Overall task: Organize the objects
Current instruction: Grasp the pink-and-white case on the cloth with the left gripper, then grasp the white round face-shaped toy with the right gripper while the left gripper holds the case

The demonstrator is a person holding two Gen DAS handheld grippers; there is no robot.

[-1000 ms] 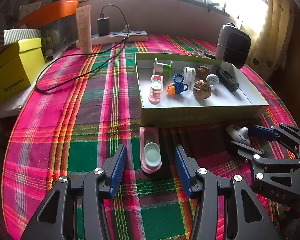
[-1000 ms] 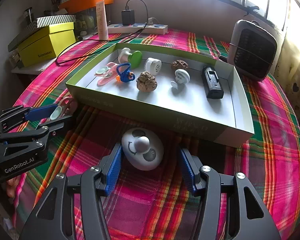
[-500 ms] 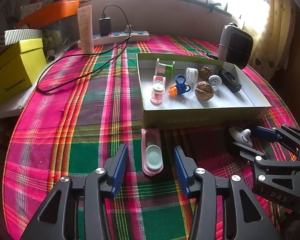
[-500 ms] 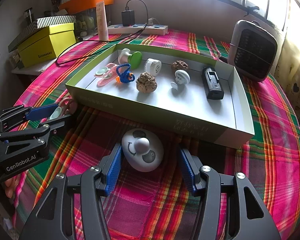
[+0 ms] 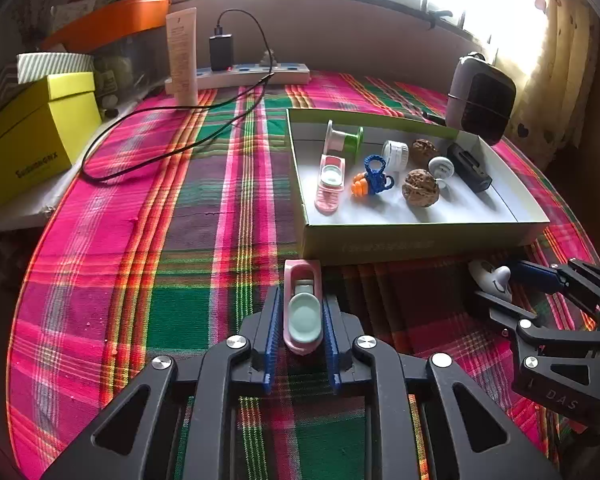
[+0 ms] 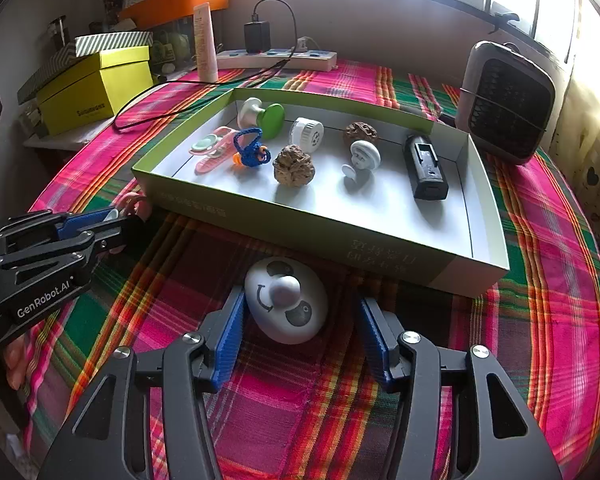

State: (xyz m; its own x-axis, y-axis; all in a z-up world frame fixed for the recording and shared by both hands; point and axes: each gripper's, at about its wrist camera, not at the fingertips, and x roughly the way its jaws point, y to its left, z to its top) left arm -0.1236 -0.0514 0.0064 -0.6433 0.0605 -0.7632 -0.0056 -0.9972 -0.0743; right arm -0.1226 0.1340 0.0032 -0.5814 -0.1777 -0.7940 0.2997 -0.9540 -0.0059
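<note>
Flanking white egg toy [image 6: 286, 300], green tray [image 6: 380, 246] just beyond

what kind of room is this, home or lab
Most likely a home: a round table under a plaid tablecloth by a curtained window, with a power strip, a small heater and a yellow box.

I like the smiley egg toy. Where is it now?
In the right wrist view the egg lies on the tablecloth, between the open right gripper fingers, just in front of the tray.

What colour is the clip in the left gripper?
Pink with a pale mint pad; clearest in the left wrist view.
</note>
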